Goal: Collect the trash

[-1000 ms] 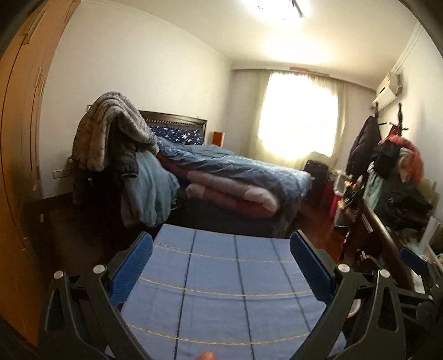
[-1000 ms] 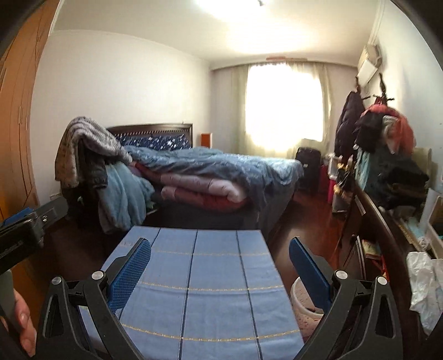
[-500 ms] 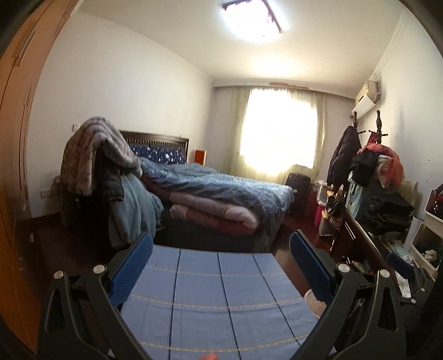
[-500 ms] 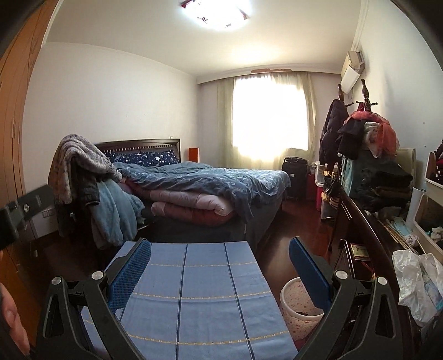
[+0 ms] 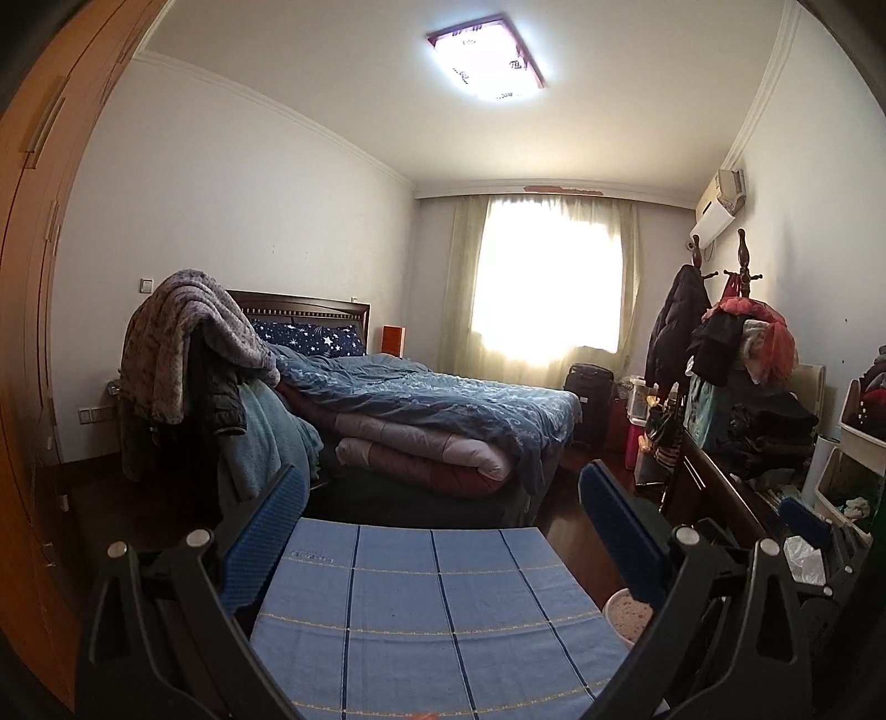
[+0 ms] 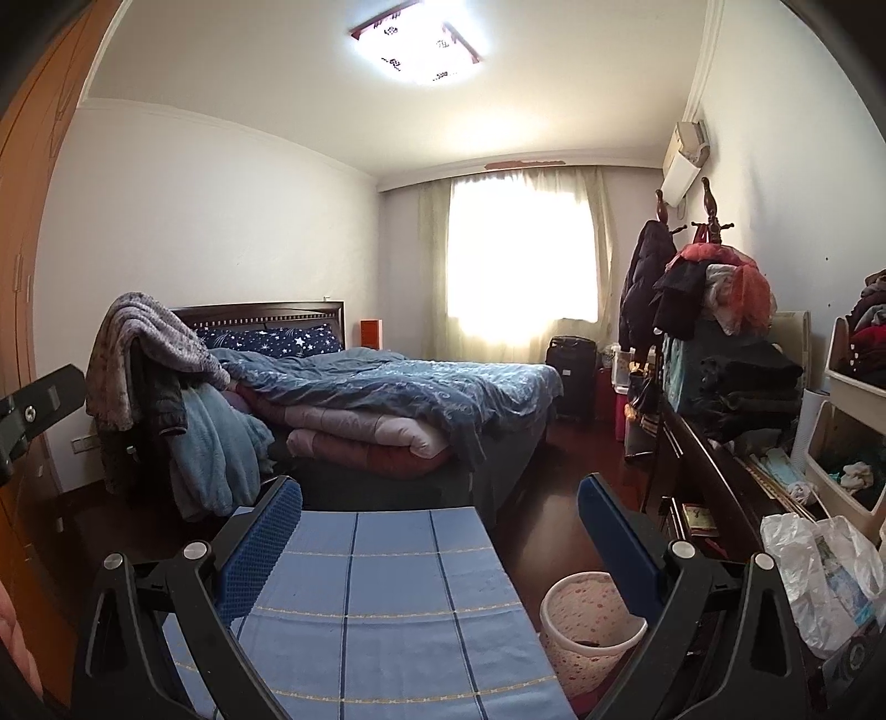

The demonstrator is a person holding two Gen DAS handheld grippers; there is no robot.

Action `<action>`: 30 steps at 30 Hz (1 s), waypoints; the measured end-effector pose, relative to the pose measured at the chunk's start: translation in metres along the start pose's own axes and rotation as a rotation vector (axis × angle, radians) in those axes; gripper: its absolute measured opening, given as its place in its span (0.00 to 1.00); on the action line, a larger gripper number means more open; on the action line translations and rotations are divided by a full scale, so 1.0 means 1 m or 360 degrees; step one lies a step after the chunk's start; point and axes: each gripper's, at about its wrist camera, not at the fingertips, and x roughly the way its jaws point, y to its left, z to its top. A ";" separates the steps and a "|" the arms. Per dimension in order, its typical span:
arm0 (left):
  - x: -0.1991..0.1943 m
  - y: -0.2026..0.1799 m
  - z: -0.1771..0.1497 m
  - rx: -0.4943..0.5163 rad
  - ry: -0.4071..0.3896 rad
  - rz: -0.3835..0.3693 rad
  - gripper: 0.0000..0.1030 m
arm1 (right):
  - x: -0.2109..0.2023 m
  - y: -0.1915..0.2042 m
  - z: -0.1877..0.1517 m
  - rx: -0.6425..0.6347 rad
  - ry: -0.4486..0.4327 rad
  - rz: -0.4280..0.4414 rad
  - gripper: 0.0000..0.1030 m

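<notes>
Your left claw (image 5: 443,526) and right claw (image 6: 440,526) both gape wide, gripping nothing, above the blue checked cloth-covered counter (image 6: 387,598). The pink speckled plastic wastebasket (image 6: 587,626) stands on the floor off the counter's right edge, with a crumpled white plastic bag (image 6: 819,576) farther right.

Home bedroom: unmade bed (image 6: 398,387), curtained window (image 6: 520,255), laden coat stand (image 6: 714,277), wardrobe (image 5: 33,332).

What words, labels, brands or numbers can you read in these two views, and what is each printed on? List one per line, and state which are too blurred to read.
None can be read with certainty.
Blue striped cloth: a small printed mark near its far left corner, too blurred to read.
Ceiling lamp: dark decorative marks on the glass, not legible.
Small box on the dark dresser: too small to read.
</notes>
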 end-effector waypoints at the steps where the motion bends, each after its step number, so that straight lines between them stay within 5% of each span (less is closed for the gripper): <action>1: -0.001 0.000 0.000 0.0001 -0.0002 0.0000 0.97 | -0.001 0.000 0.001 0.0002 -0.0005 -0.0005 0.96; 30: -0.006 0.007 -0.003 -0.0004 0.0029 -0.0049 0.97 | -0.010 -0.003 0.002 0.0001 -0.0018 -0.0019 0.96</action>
